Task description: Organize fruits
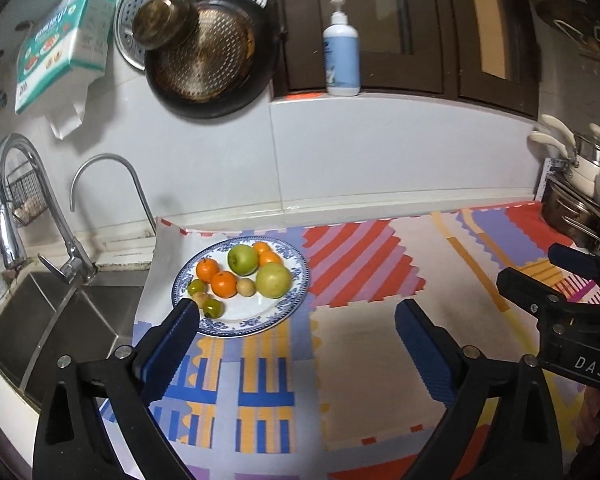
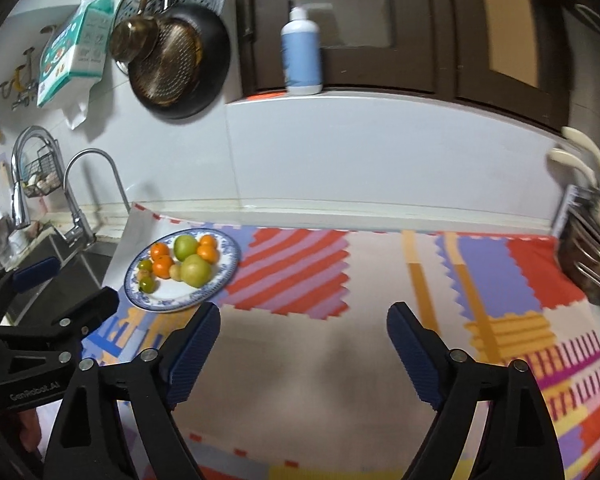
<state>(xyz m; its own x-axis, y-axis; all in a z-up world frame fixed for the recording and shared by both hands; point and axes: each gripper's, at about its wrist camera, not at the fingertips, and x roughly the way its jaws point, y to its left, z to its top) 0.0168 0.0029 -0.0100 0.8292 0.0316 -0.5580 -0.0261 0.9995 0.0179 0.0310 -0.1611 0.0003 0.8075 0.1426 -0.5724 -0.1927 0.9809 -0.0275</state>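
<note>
A blue-and-white plate [image 1: 260,322] sits on the patterned mat near the sink. It holds two green apples [image 1: 243,259], several oranges [image 1: 224,283] and small green and tan fruits [image 1: 212,308]. The plate [image 2: 168,300] also shows in the right wrist view, far left. My left gripper [image 1: 298,312] is open and empty above the mat, its left finger [image 1: 176,340] at the plate's near rim. My right gripper [image 2: 304,316] is open and empty over the mat, right of the plate. The right gripper also shows at the edge of the left wrist view [image 1: 540,276].
A steel sink [image 1: 40,320] with two faucets [image 1: 24,208] lies left of the plate. Pans [image 1: 208,52] hang on the wall. A pump bottle [image 1: 341,52] stands on the ledge. Pots and utensils [image 1: 580,184] crowd the right end of the counter.
</note>
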